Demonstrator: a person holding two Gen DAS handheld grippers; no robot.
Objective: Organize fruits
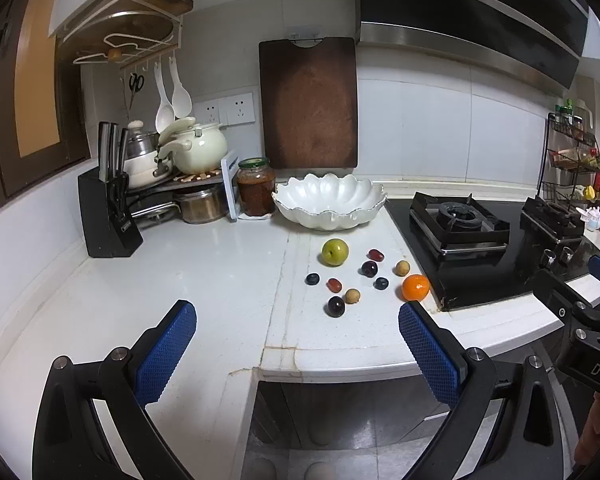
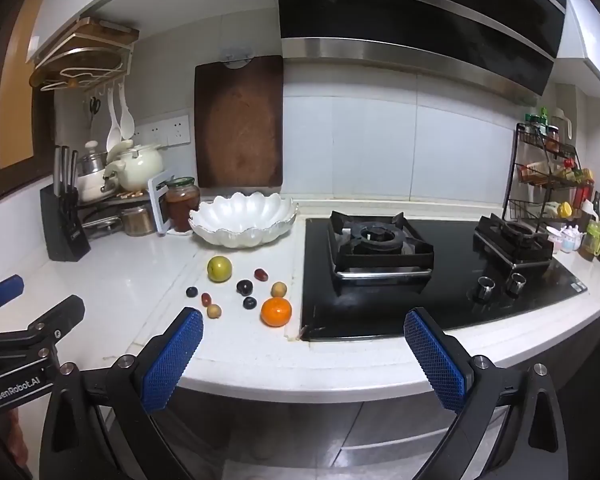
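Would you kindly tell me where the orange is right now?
In both wrist views the orange sits on the white counter, nearest the hob's front corner, beside a blueberry.

Both views are evenly lit from overhead, somewhat dim and cool, with soft glare on the worktop (image 1: pixel 204 264) and the glossy hob (image 2: pixel 440 308). Fisheye bending curves straight lines hard towards the edges, and the corners from 1 to 11 o'clock go black. Focus is fairly sharp centrally, softer at the rim.
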